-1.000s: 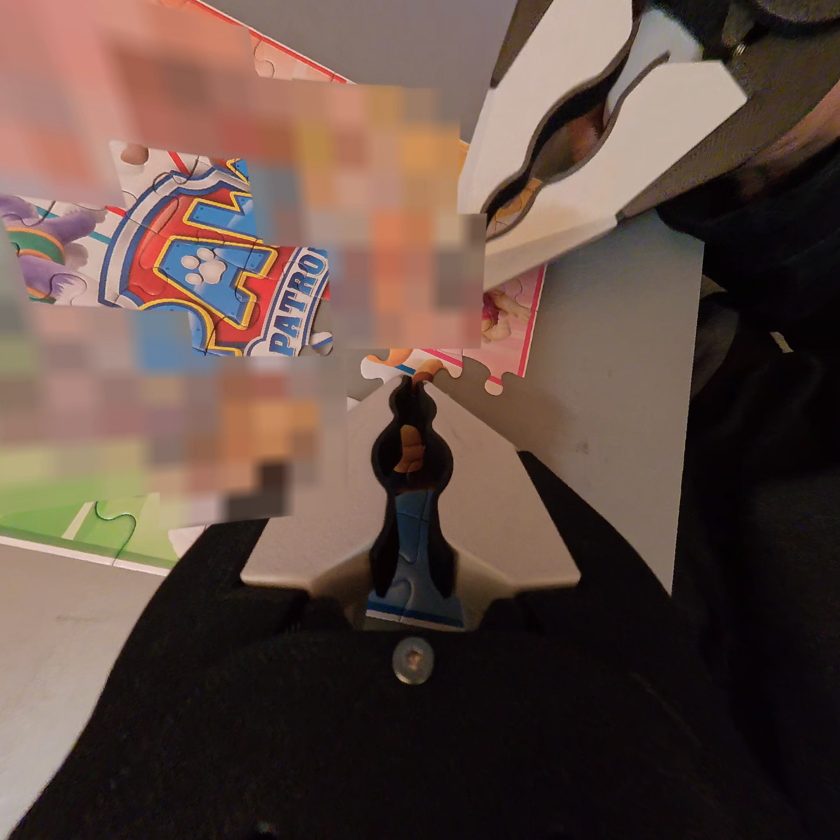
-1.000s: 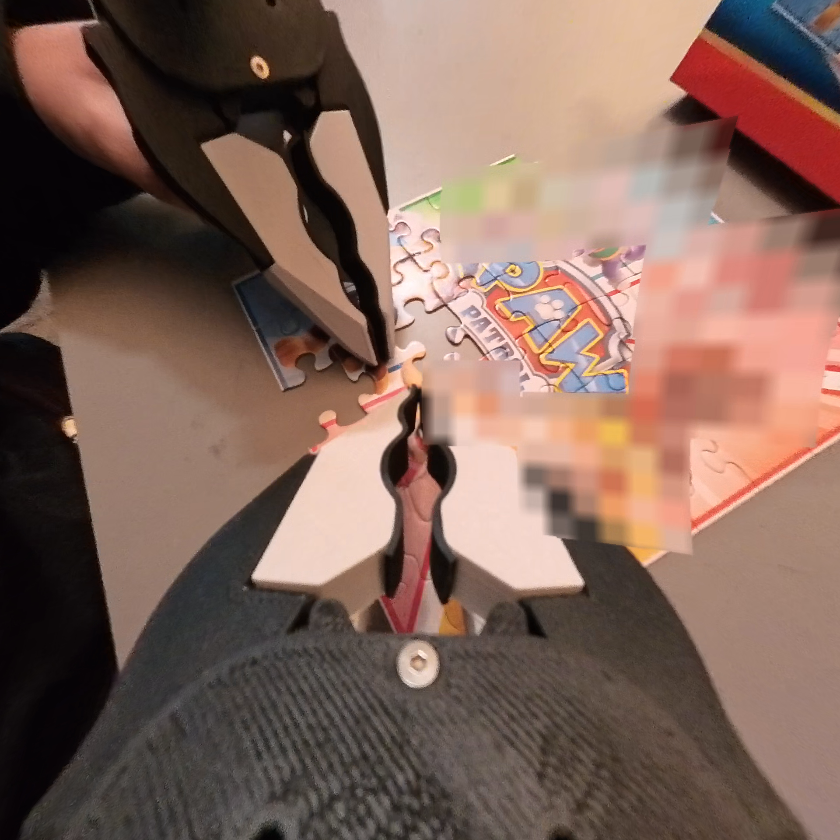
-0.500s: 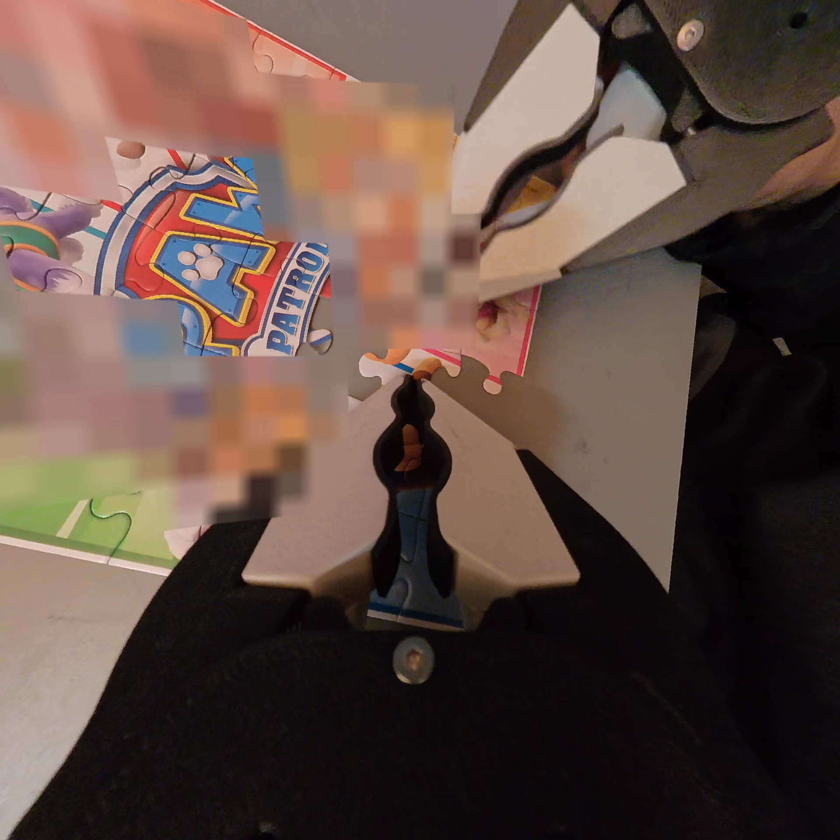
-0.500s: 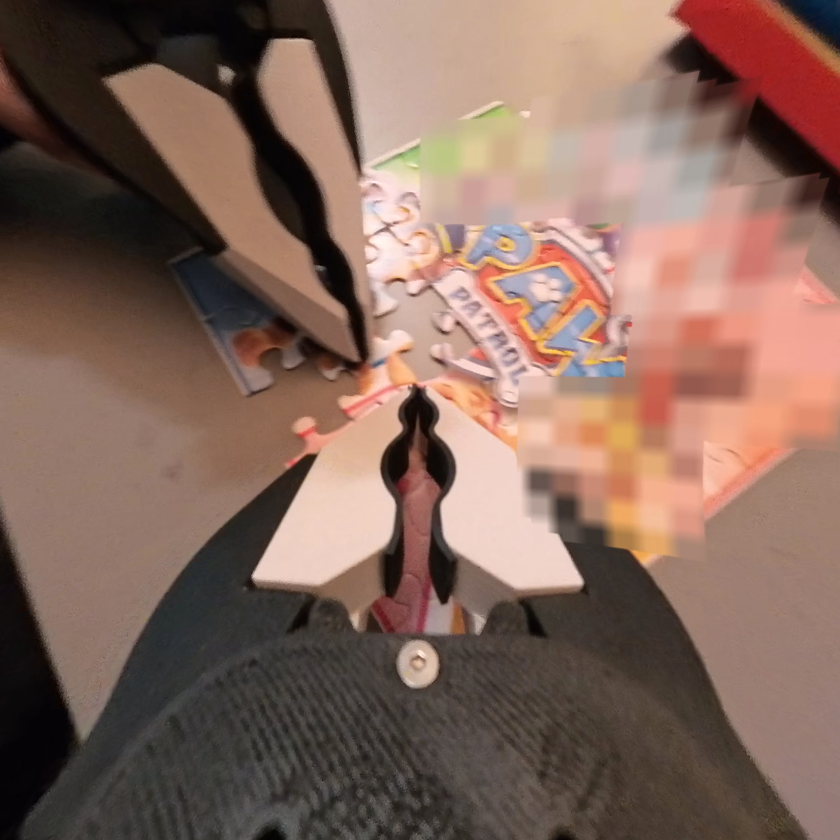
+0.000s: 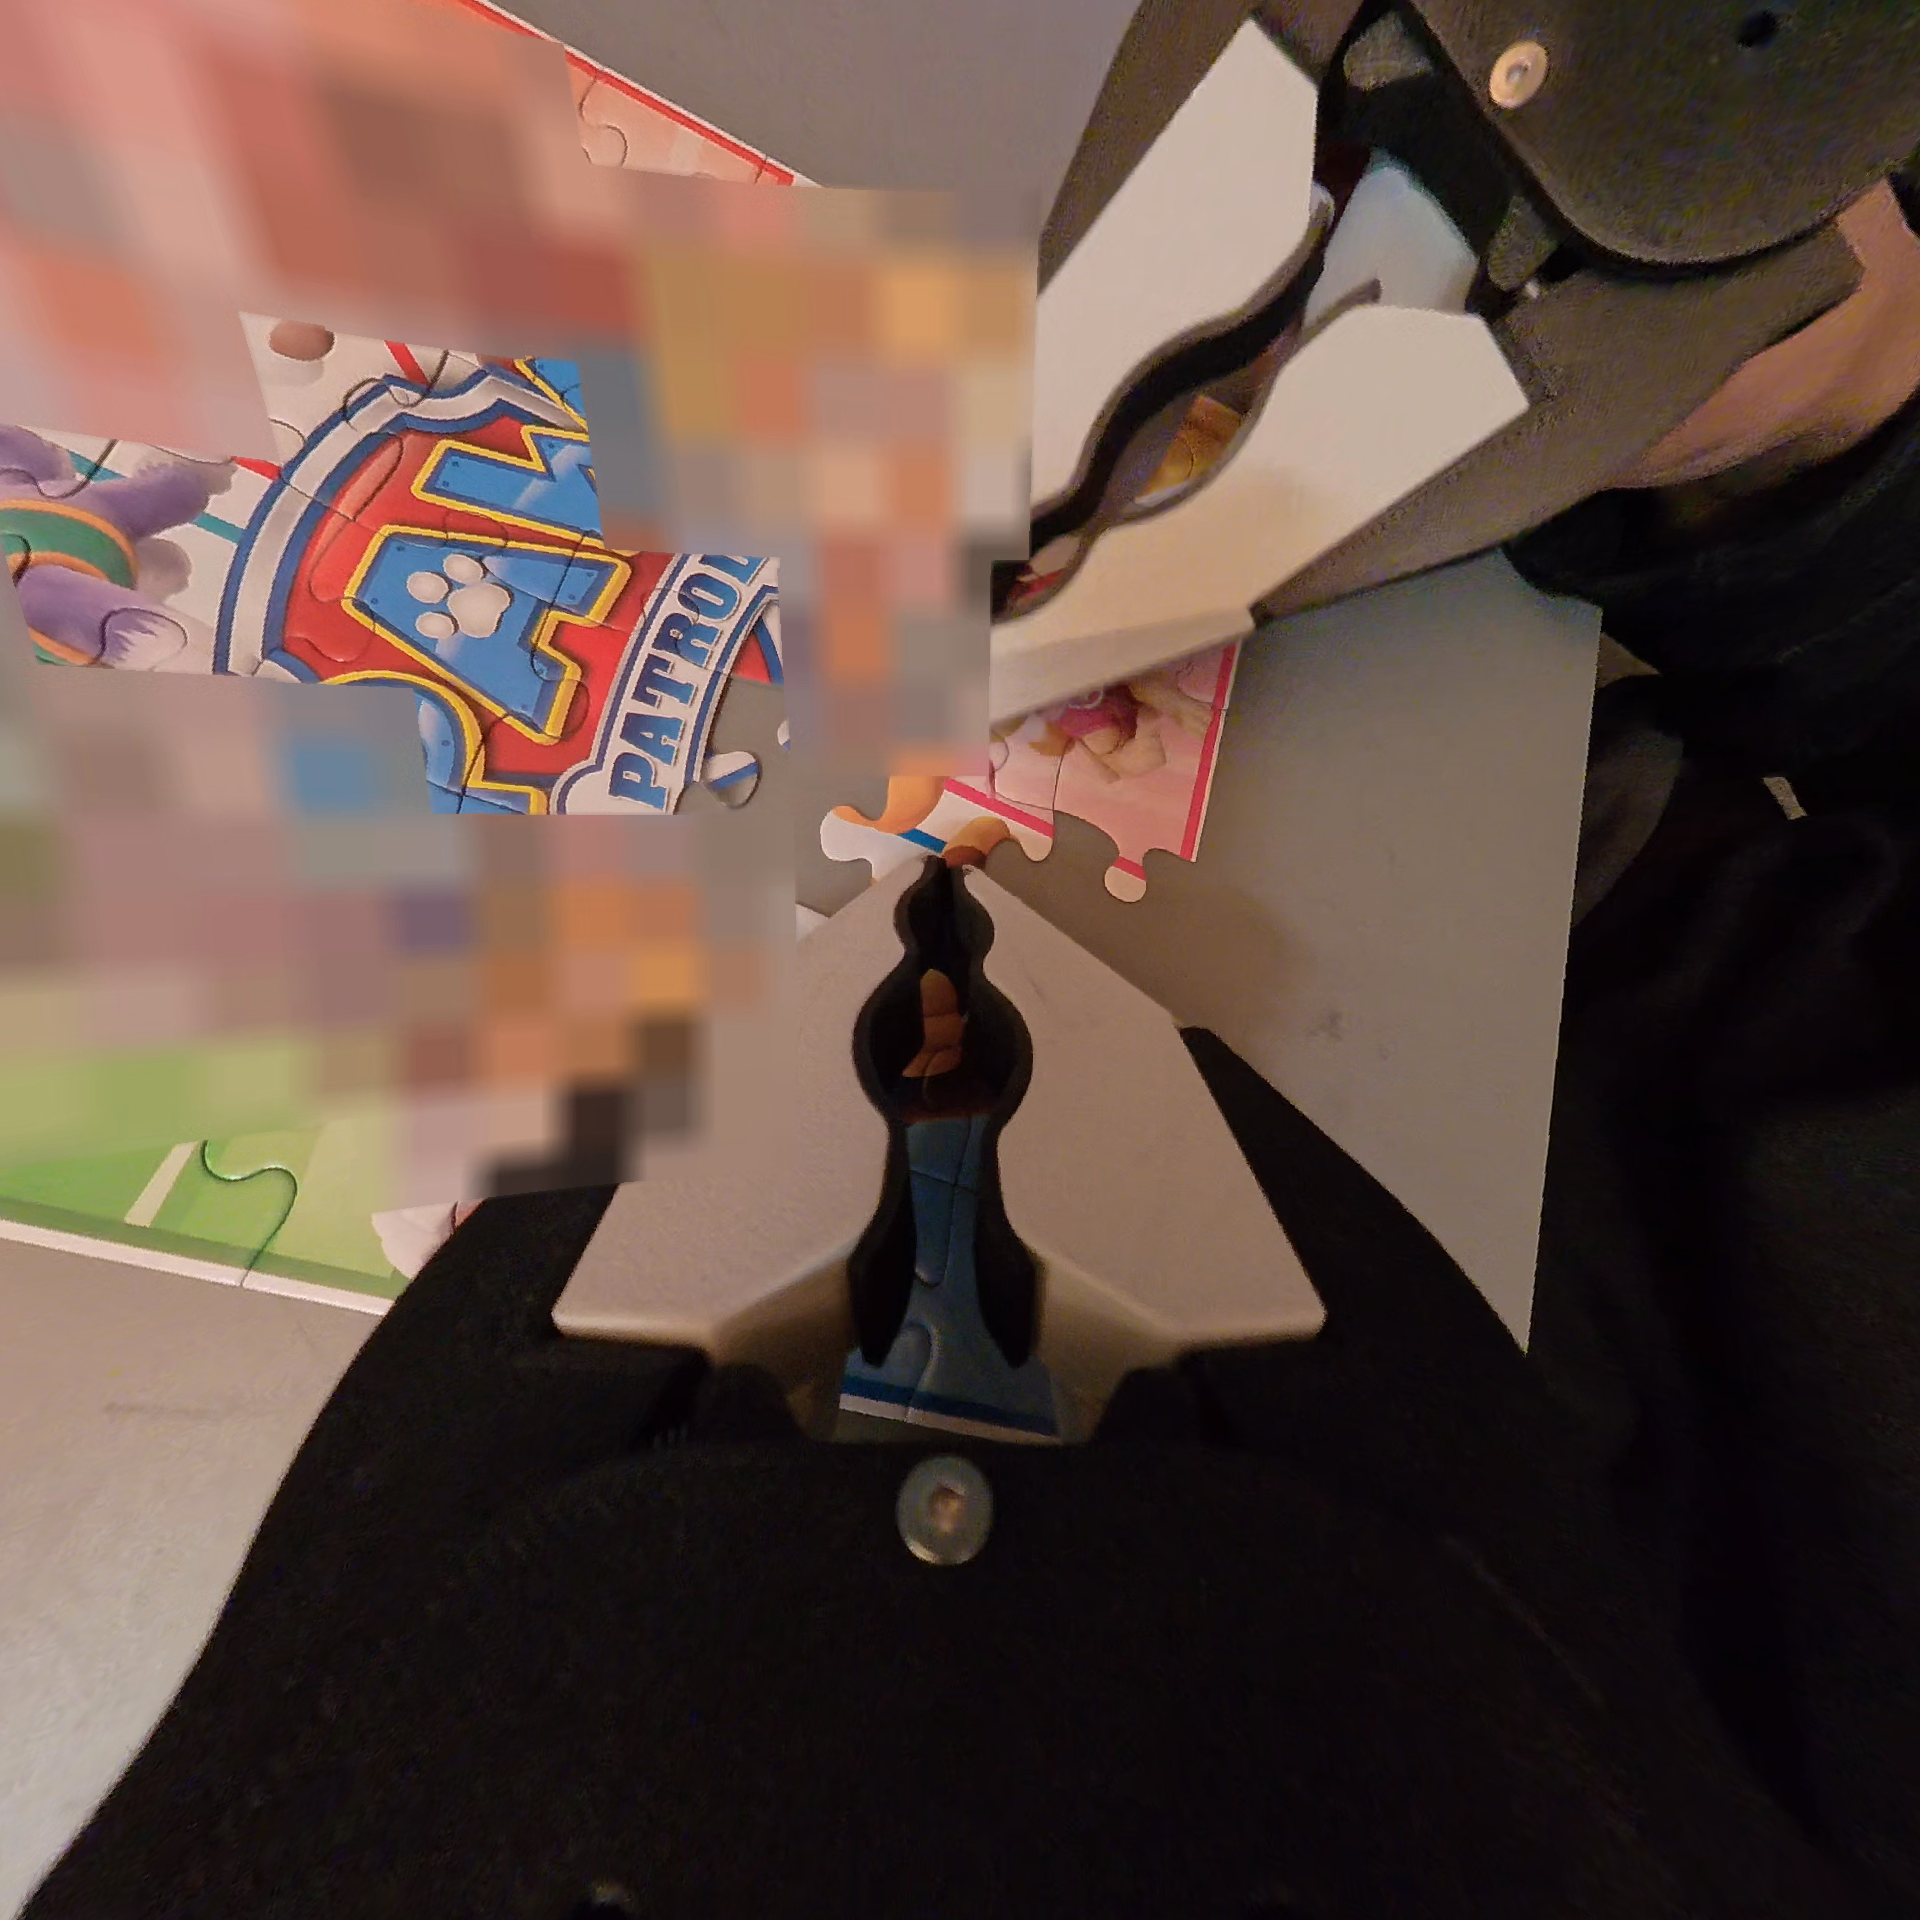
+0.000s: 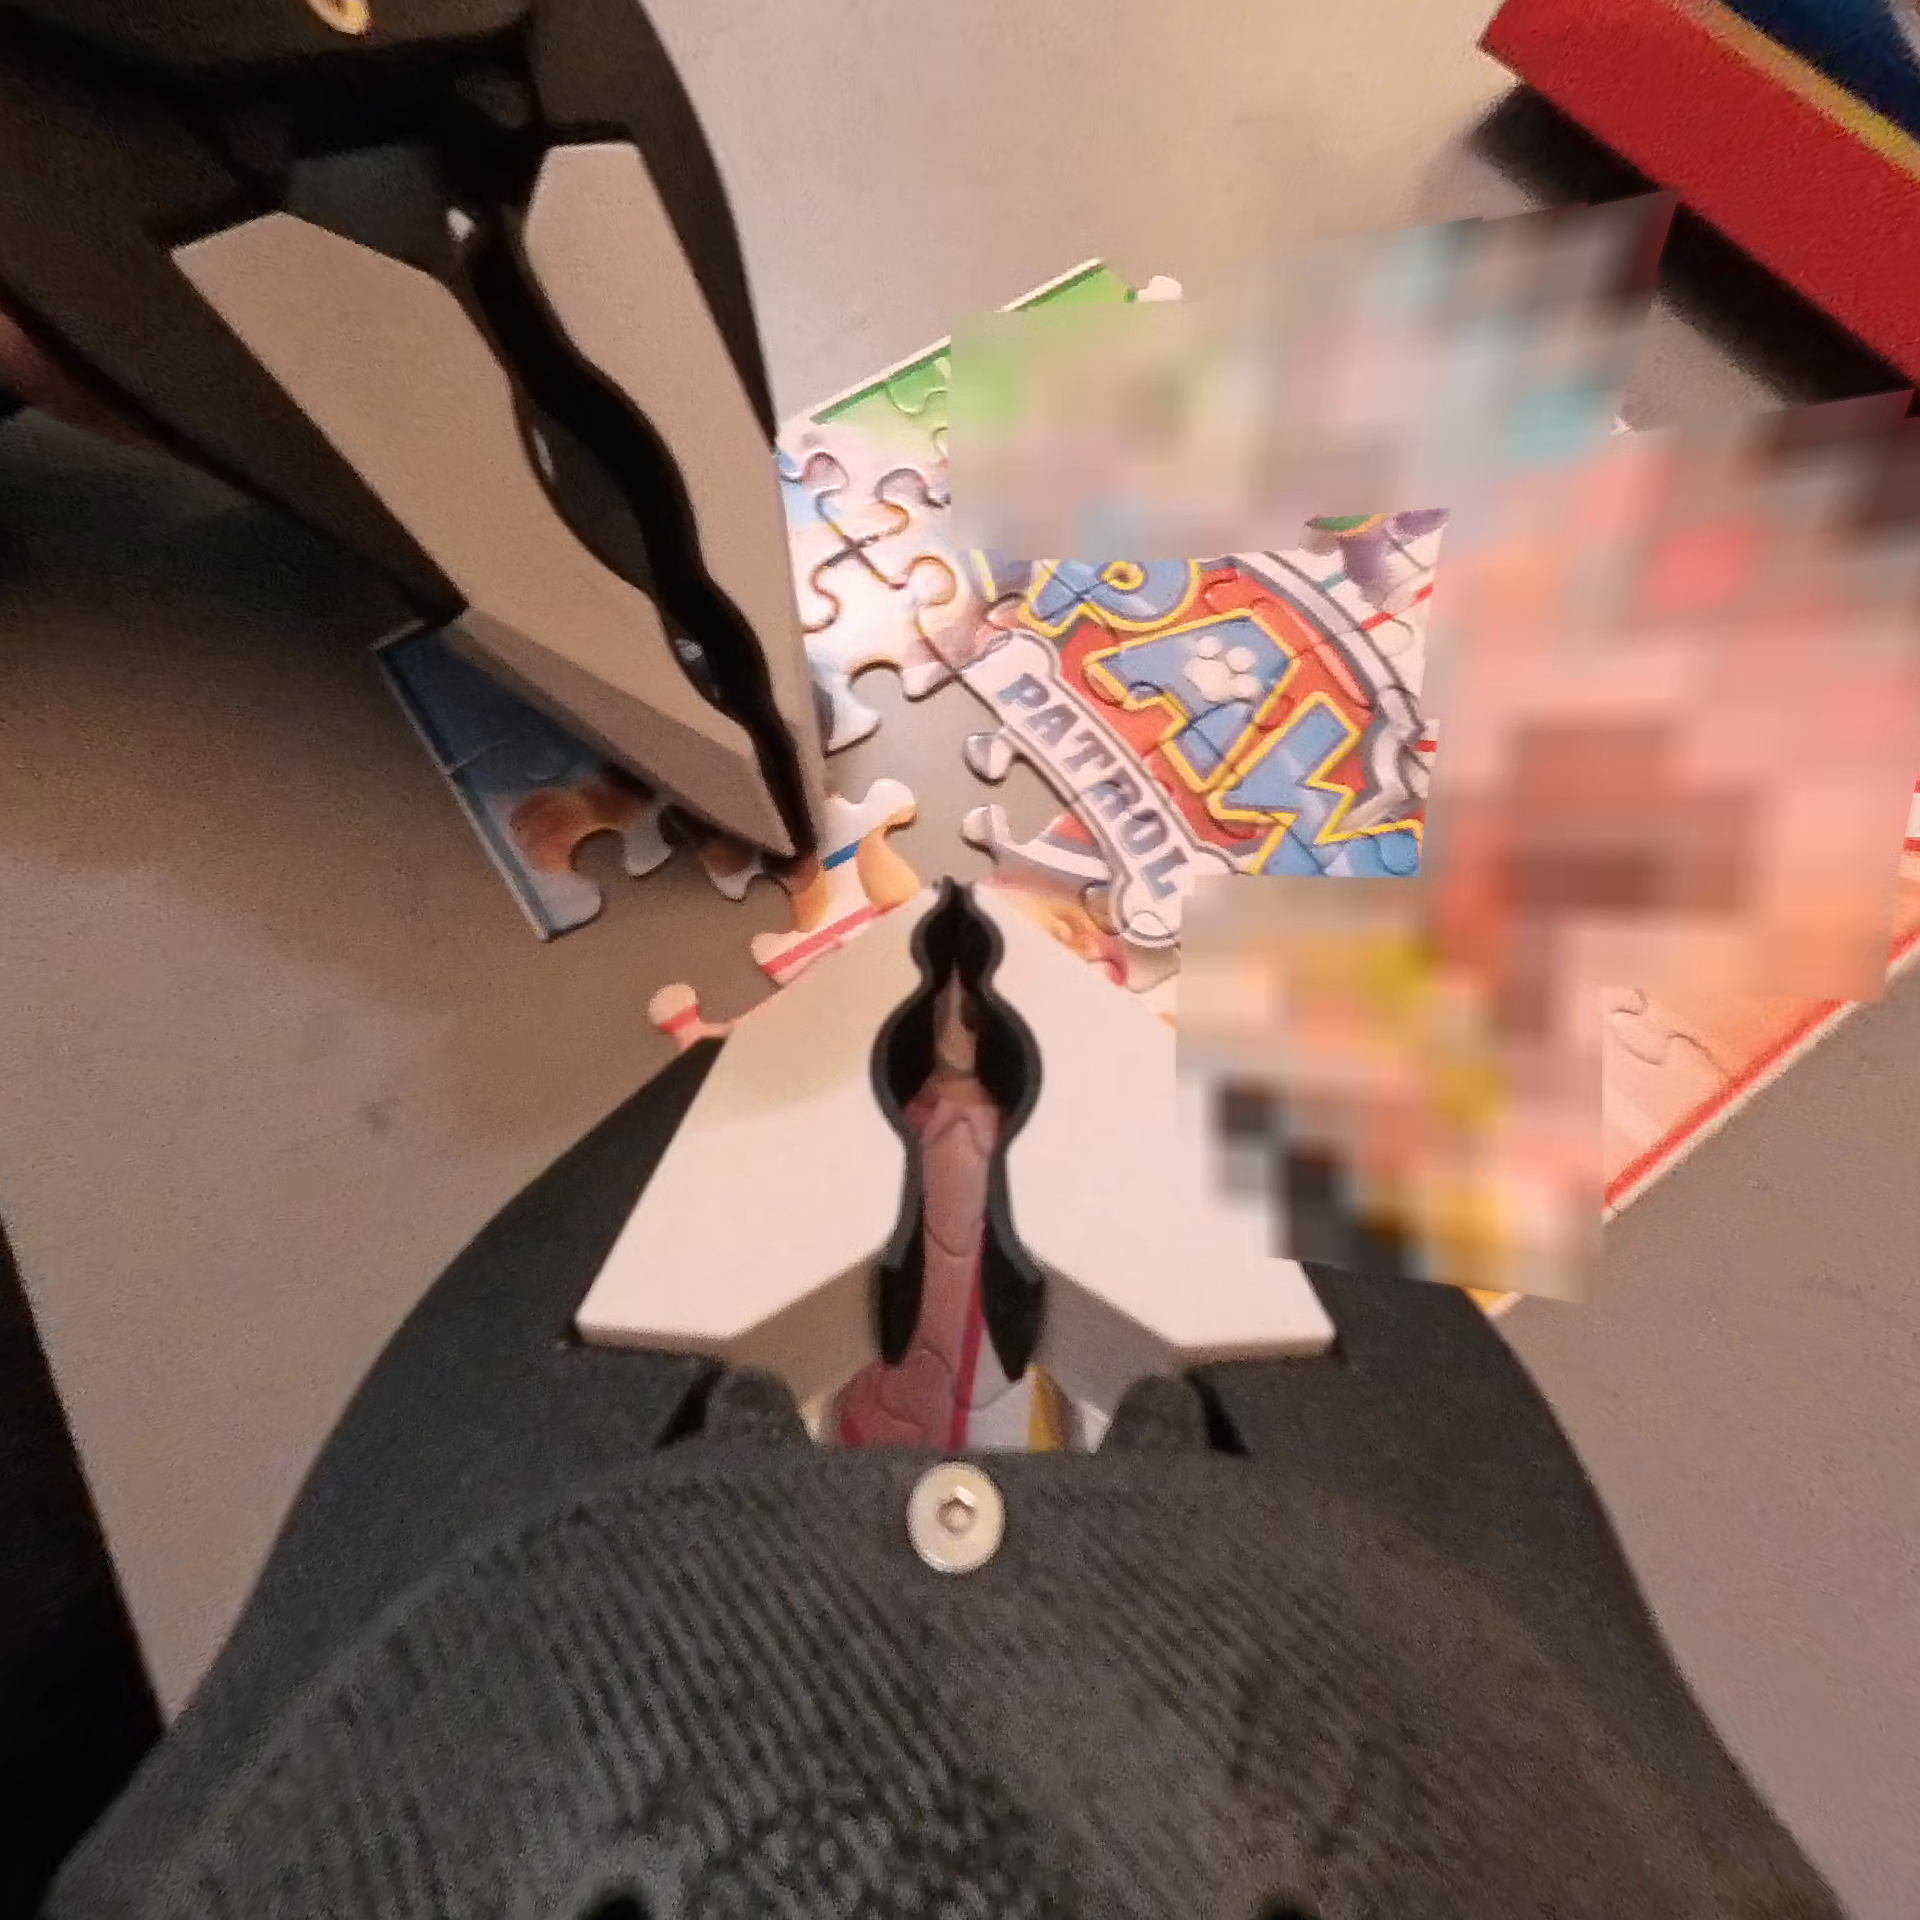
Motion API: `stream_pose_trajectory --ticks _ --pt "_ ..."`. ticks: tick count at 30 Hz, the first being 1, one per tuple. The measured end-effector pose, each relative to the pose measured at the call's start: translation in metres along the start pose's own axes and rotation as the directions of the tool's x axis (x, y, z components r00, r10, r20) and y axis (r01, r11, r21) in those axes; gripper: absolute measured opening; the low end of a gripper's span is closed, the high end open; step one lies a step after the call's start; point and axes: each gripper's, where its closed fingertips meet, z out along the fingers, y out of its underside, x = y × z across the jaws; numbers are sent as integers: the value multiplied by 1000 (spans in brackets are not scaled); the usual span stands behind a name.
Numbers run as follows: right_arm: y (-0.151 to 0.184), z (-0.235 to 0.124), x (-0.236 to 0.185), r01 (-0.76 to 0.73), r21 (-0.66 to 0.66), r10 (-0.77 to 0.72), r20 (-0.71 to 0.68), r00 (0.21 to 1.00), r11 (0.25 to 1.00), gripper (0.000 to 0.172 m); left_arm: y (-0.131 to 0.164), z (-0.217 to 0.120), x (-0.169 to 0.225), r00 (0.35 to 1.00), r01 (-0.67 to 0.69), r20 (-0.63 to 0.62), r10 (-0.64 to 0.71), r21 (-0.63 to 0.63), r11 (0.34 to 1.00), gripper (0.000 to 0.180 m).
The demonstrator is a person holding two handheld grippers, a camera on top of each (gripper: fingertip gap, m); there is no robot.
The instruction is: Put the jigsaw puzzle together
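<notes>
Partly assembled cartoon jigsaw puzzle [image 5: 343, 1236] on a grey table [image 5: 1403, 831], with mosaic patches over much of it. At left, a green border section; beside it, a red, blue and yellow shield emblem [image 5: 457, 603] with a paw print and a lettered banner, the only legible writing, not reproduced here. At centre, left gripper [image 5: 943, 873] closed with nothing between its jaws, tips set down where a blue-edged section [image 6: 468, 727] meets an orange-and-white tabbed piece [image 6: 862, 831]. At right, right gripper [image 6: 948, 896] likewise closed and empty, poised over a pink-bordered section [image 5: 1132, 769], tips just beside the tabbed piece. Compared with a second ago: both jaws closed throughout, left gripper unmoved, right gripper slightly re-angled, pieces not visibly shifted. At far right, corner of a red box [image 6: 1714, 156].
</notes>
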Motion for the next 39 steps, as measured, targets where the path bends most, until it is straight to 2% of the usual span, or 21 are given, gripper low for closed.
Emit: stream_pose_trajectory --ticks 2,4,6,8,9,11,14,17,20,22,24,26,28,31,36,39 --pt "-1 1 -23 23 -8 -22 117 993 1000 0 0 0 0 1000 7 -12 -7 4 1000 0" --pt "0 1 -24 29 -24 -26 116 993 999 0 0 0 0 1000 11 -27 -11 16 1000 0" --pt "4 -5 -3 10 -43 -9 13 1000 999 0 0 0 0 999 25 -45 -24 23 999 0" --pt "12 -21 40 -17 -52 6 -200 980 998 0 5 -5 -1 999 -9 -32 9 -7 1000 0" --pt "8 -32 58 -18 -4 16 -284 959 1000 0 5 -12 -11 999 -26 21 26 -7 1000 0" --pt "-11 -55 75 -11 183 70 -314 947 983 0 -5 -42 -36 993 4 115 -16 101 995 0" --pt "-23 -87 97 -1 415 153 -332 931 910 2 -17 -97 -71 978 137 103 -182 345 929 0" --pt "-16 -107 111 -28 484 212 -331 920 875 2 -14 -137 -105 944 151 171 -283 537 830 0" --pt "-14 -118 115 -34 529 247 -337 909 848 2 -19 -157 -107 935 121 177 -306 653 748 0" --pt "-16 -118 109 -40 546 247 -312 917 837 3 -20 -167 -107 924 29 260 -282 685 728 0" --pt "-15 -117 104 -25 535 233 -326 916 844 3 -19 -184 -108 873 -99 405 -272 693 714 0" --pt "-12 -118 103 14 512 208 -374 904 859 3 -17 -202 -104 819 -197 499 -282 707 679 0" --pt "-10 -120 103 46 494 191 -419 888 868 2 -13 -209 -99 810 -212 506 -297 725 655 0" --pt "-9 -121 102 65 486 182 -442 878 871 3 -9 -212 -98 831 -178 459 -314 754 632 0" --pt "-8 -121 106 29 501 217 -425 879 865 8 -11 -220 -97 852 -167 417 -317 790 590 0" --pt "-8 -125 109 12 523 244 -417 876 852 9 -5 -241 -98 839 -143 424 -342 777 613 0"
